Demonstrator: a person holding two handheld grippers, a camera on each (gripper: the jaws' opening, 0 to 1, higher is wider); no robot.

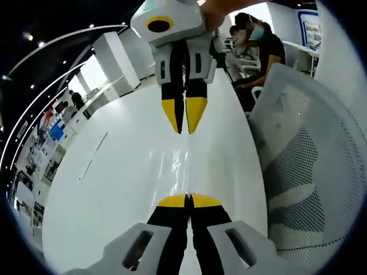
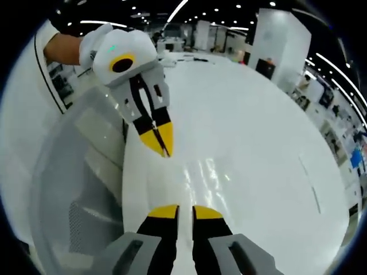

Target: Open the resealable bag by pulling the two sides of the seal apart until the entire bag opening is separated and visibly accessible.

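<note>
Judging by the faint glossy streaks between the two sets of yellow tips, the clear, thin plastic resealable bag hangs stretched between them over the glossy white table, too transparent to show whether its seal has parted, so the opening looks at most begun and the full separation is left. The left hand-held gripper and the right hand-held gripper face each other tip to tip, each with jaws pressed together, seemingly each pinching one side. A white mesh chair stands beside the table.
</note>
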